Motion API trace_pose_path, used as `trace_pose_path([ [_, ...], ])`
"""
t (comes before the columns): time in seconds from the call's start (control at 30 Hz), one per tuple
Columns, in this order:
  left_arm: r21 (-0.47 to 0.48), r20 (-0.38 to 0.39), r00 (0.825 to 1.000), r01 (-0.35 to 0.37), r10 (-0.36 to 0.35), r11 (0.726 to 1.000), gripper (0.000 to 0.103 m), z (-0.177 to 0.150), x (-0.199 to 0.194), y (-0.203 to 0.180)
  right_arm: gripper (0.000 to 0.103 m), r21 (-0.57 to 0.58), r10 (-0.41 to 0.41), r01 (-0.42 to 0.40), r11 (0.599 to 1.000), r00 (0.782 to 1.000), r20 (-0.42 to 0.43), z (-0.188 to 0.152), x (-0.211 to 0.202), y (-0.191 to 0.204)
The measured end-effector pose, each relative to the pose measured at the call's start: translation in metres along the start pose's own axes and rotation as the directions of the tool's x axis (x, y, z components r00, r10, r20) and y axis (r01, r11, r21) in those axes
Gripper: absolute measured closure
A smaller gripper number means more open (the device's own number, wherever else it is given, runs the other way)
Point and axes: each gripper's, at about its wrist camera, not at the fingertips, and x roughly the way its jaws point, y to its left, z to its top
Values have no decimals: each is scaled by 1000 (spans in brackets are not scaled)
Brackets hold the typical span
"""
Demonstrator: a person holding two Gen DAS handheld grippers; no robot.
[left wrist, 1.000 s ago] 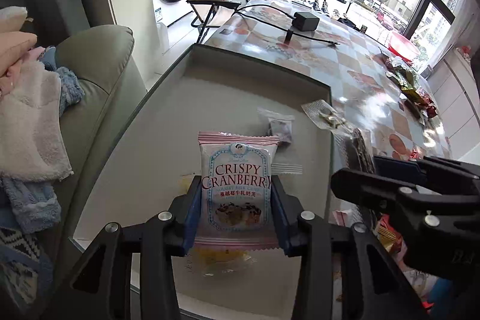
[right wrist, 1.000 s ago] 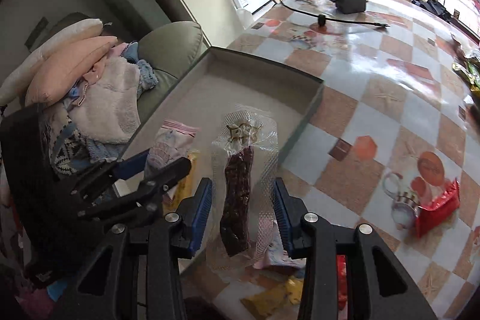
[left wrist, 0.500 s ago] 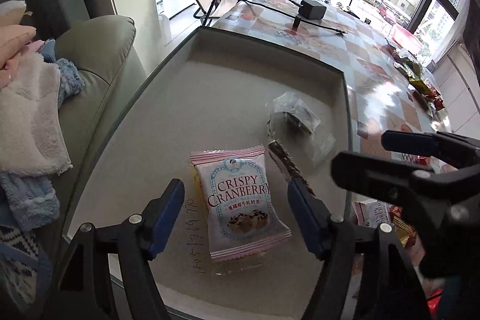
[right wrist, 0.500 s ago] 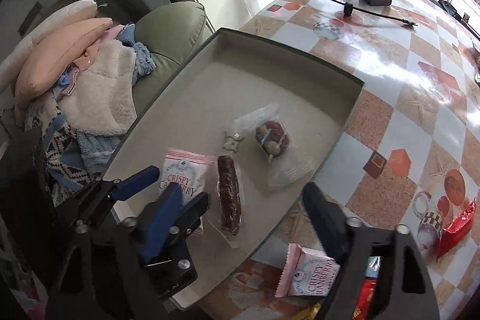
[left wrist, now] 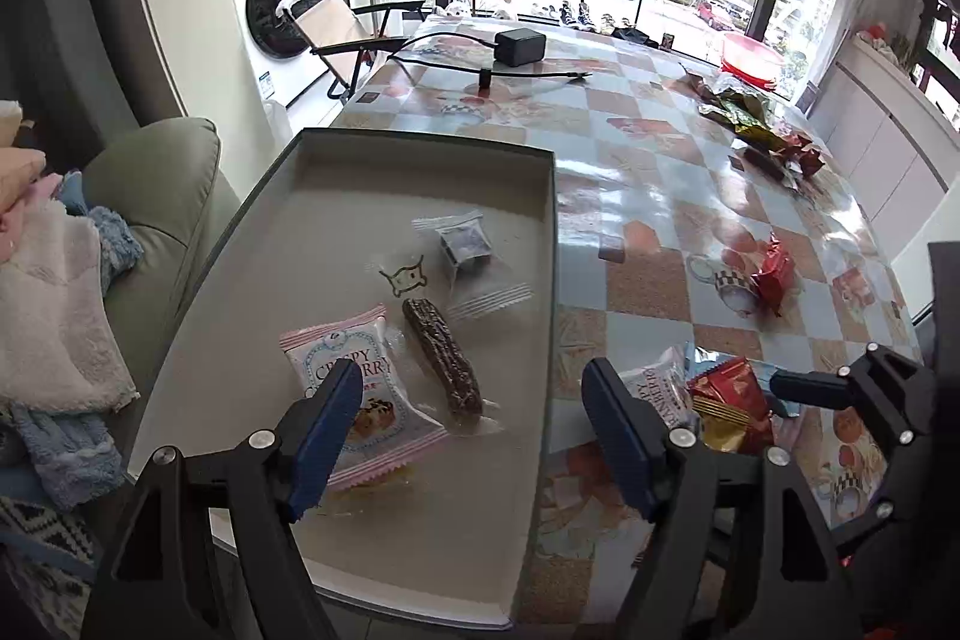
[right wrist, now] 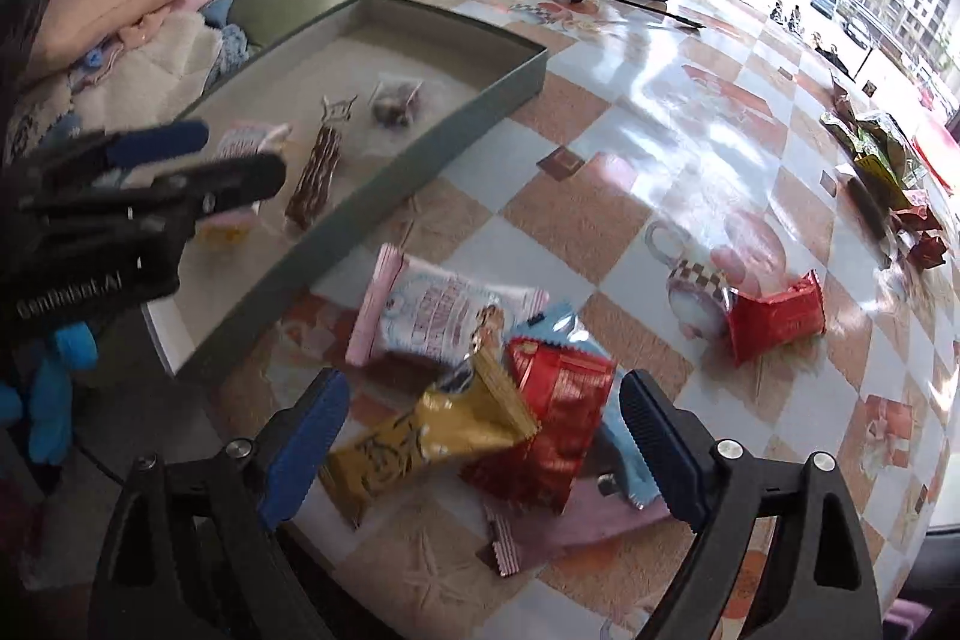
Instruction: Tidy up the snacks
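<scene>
A shallow grey box [left wrist: 549, 244] on the table holds a pink Crispy Cranberry packet [left wrist: 354, 394], a dark bar in clear wrap [left wrist: 441, 355] and a small clear packet [left wrist: 465, 244]. My left gripper [left wrist: 474, 424] is open and empty above the box's near end. My right gripper [right wrist: 483, 445] is open and empty over a pile of loose snacks beside the box: a yellow packet [right wrist: 432, 439], a red packet [right wrist: 555, 412] and a second pink Cranberry packet [right wrist: 438, 310]. The box also shows in the right wrist view [right wrist: 420, 160].
A lone red packet [right wrist: 777, 319] lies on the checked tablecloth to the right. More wrappers [left wrist: 756, 124] lie at the far right, a black adapter with cable [left wrist: 519, 46] at the far end. A green armchair with heaped clothes [left wrist: 66, 292] stands left of the table.
Both grippers opened and let go: the Cranberry packet and the dark bar now lie in the box. The left gripper drew back; the right gripper swung right over the loose snack pile.
</scene>
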Motion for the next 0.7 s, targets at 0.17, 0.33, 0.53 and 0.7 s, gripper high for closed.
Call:
trace_pose_path([
  [0.17,67,-23,999,37,-36,997,23,-5,-5,-31,10,-37,-66,66,997,998,10,-15,15,2],
  [0.33,194,-59,998,19,-8,981,23,-9,13,-76,10,128,-110,113,985,993,-31,-17,23,-54],
  [0.53,349,-85,996,11,20,937,23,-7,46,-113,1,301,-133,144,943,990,-55,-49,22,-127],
  [0.7,358,-150,988,24,32,933,19,-14,72,-118,1,360,-166,173,917,985,-50,-67,14,-163],
])
